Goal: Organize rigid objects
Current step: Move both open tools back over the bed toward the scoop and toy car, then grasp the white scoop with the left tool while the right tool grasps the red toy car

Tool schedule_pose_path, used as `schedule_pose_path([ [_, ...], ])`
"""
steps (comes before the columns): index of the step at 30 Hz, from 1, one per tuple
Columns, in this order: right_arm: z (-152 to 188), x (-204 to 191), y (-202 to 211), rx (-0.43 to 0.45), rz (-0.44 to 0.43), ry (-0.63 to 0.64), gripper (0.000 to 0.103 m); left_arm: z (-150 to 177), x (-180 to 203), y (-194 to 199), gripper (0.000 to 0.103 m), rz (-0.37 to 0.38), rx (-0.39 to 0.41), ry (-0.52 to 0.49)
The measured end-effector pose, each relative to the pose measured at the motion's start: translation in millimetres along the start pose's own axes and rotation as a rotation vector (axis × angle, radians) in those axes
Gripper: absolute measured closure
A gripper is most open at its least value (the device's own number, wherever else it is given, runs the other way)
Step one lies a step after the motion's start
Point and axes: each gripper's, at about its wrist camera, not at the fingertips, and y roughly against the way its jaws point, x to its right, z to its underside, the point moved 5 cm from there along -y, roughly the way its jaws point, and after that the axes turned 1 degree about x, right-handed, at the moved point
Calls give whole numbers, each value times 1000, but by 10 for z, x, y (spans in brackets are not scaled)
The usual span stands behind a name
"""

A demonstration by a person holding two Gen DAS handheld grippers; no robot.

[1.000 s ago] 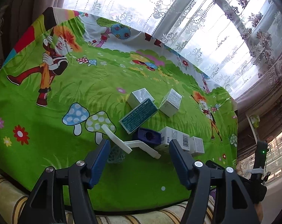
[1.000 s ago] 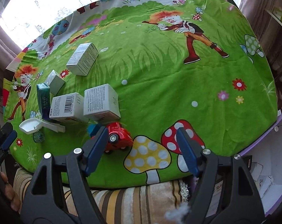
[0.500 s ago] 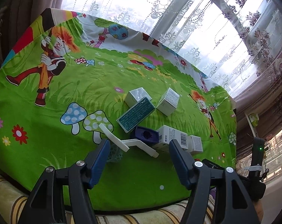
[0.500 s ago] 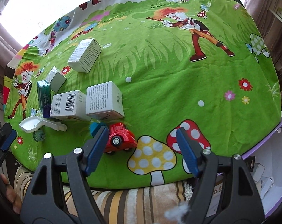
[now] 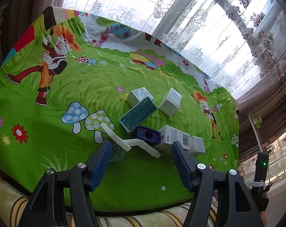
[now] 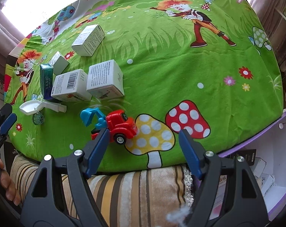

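**A:** Boxes and small toys lie on the green cartoon cloth point(image 5: 48, 113). What does the left wrist view show?

**B:** The left gripper point(image 5: 141, 151) hovers at the near edge of the cloth, jaws wide apart, holding nothing. Just beyond it lie 2 white scoops point(image 5: 124, 141), crossed over each other, with a small teal mesh ball point(image 5: 117, 152) under them. Behind are a dark blue cap point(image 5: 147, 134), a barcode box point(image 5: 174, 138), a teal box point(image 5: 137, 114) and 2 more white boxes point(image 5: 170, 102).

**A:** And the right wrist view?

**B:** The right gripper point(image 6: 144, 138) is also open and empty. A red toy truck point(image 6: 120, 125) with a blue digger arm stands on the cloth beside the left finger; I cannot tell if they touch. Further away stand the barcode box and a square white box point(image 6: 105, 79), side by side. At the right edge is a purple storage box point(image 6: 256, 138) with some packages inside, probably the place for the objects.

**A:** How will the truck handle?

**B:** I think it is light, hard plastic, so it will not deform. But it has wheels and can roll away when the fingers close. I would grip the red cab on its 2 flat sides, not the thin blue arm, which may bend or turn.

**A:** And the boxes?

**B:** Cardboard, probably light. Take them across the narrow faces and do not squeeze hard, because they may dent.
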Motion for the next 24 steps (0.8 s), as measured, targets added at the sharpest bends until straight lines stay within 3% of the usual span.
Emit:
schedule_pose_path([
  [7,139,17,80,8,35,36,25,-25,-104,30,37,-7,8,33],
  [11,211,-178,187,39,65,170,25,-29,-156,9,37,-9,2,53],
  [17,276,-470,43,-3,66,330,25,-19,-156,-20,37,-13,-4,47],
  [24,175,-497,-131,-37,57,349,25,-69,-294,-16,37,-28,9,88],
])
